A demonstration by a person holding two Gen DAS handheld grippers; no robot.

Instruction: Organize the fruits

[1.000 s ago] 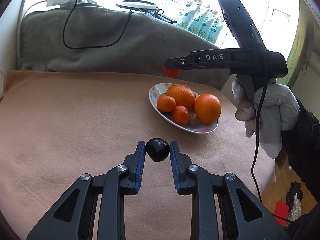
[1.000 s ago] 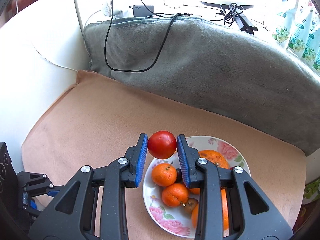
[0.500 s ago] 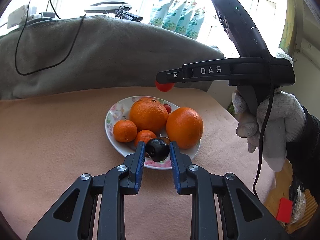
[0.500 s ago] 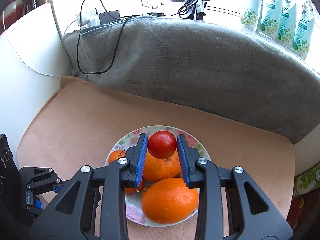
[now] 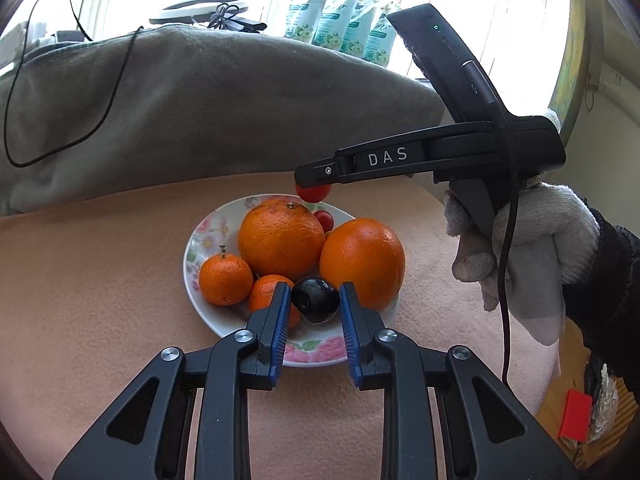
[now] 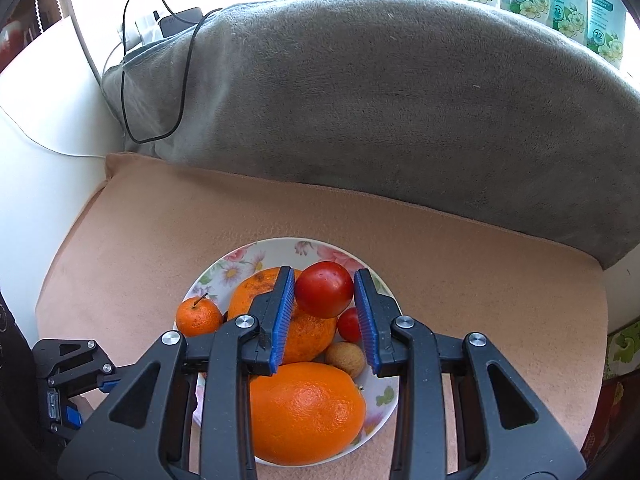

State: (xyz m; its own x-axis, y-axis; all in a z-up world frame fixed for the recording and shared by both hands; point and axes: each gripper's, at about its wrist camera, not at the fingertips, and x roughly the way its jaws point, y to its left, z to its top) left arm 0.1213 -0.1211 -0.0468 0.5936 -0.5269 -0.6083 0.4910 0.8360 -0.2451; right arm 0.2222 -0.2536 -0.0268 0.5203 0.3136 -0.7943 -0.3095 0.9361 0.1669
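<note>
A floral plate (image 5: 208,236) sits on the peach blanket and holds two large oranges (image 5: 280,236) (image 5: 362,262), small mandarins (image 5: 220,278) and a small red fruit (image 5: 325,221). My left gripper (image 5: 315,300) is shut on a dark plum (image 5: 315,299) over the plate's near side. My right gripper (image 6: 324,292) is shut on a red tomato (image 6: 324,289) above the plate (image 6: 280,250). In the right wrist view a brown nut-like fruit (image 6: 345,358) also lies on the plate. The right gripper body (image 5: 432,152) shows in the left wrist view, with the tomato (image 5: 313,193) under its tip.
A grey cushion (image 6: 380,100) with a black cable (image 6: 136,80) rises behind the blanket (image 5: 100,280). A white wall (image 6: 40,140) is on the left. Detergent pouches (image 5: 340,20) stand on the windowsill. The blanket's right edge drops off to the floor (image 5: 568,400).
Both grippers moved in over the plate with their fruits. The plate now lies directly under the plum and the tomato; one second ago the plum was over bare blanket.
</note>
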